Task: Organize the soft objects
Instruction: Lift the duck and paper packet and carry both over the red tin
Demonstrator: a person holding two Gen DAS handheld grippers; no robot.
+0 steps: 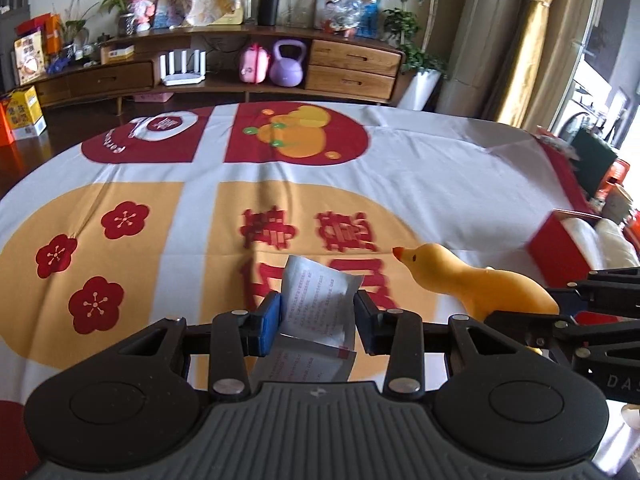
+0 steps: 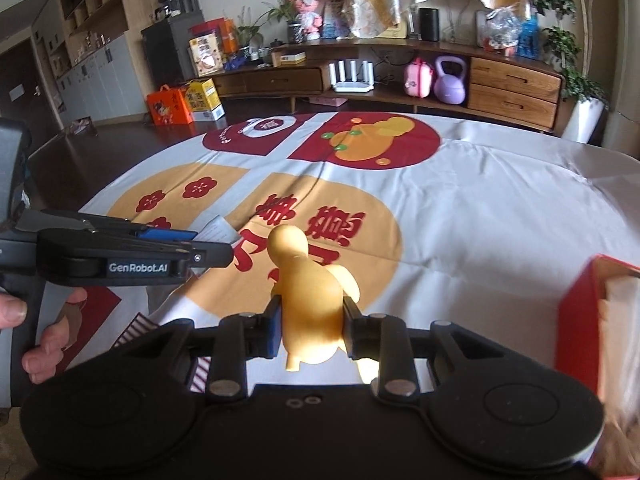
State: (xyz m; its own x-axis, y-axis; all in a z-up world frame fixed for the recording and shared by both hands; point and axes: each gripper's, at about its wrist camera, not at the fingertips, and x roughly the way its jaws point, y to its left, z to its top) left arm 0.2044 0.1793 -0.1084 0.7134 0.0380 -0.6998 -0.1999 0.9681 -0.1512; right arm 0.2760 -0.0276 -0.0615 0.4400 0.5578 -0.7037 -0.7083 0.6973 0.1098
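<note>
This is a home living room. Beyond the gripper, past a table under a white, red and orange festive printed cloth [image 1: 420, 168], a long low wooden media cabinet with drawers [image 1: 352, 64] holds a white router [image 1: 182, 68], a purple kettlebell [image 1: 287, 65] and a pink backpack [image 1: 253, 65]. Leafy potted plants [image 2: 576, 76] and gold curtains [image 1: 532, 40] stand off to its right.

I see a long wooden cabinet [image 1: 352, 64] by the wall, gold curtains [image 1: 532, 40] (sunny window) and dark floor [image 2: 132, 140].
</note>
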